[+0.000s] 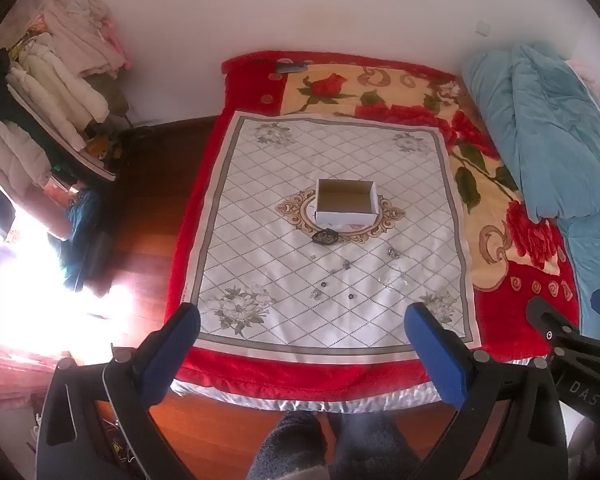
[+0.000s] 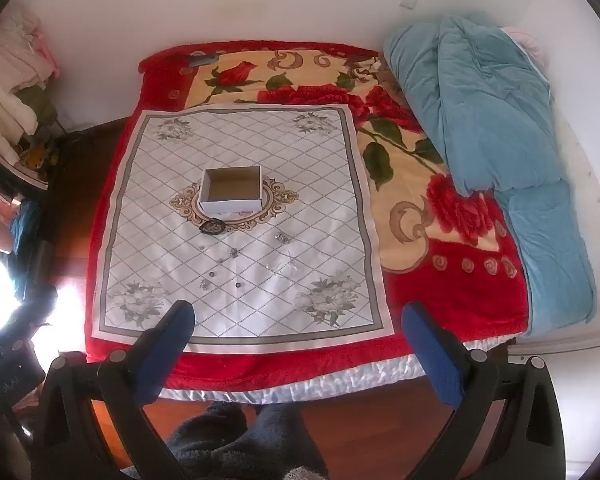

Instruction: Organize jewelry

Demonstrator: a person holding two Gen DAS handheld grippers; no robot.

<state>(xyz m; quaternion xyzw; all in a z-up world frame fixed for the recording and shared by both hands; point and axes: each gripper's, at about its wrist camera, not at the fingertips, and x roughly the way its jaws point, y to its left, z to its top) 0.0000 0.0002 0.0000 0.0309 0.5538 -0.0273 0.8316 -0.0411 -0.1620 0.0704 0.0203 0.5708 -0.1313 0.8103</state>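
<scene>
Your left gripper [image 1: 302,320] and right gripper [image 2: 298,318] both gape wide, holding nothing, above the cloth [image 1: 332,240] where the jewelry [image 1: 342,268], too small to identify, lies scattered before the box [image 1: 346,202].

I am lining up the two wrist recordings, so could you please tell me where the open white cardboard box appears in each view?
Left wrist view: the white cardboard box sits just right of the picture's centre, on the cloth's gold medallion.
Right wrist view: the same box sits left of centre, on that medallion.
Shared landmark: the dark jewelry piece lying just in front of the box's near left corner.
</scene>
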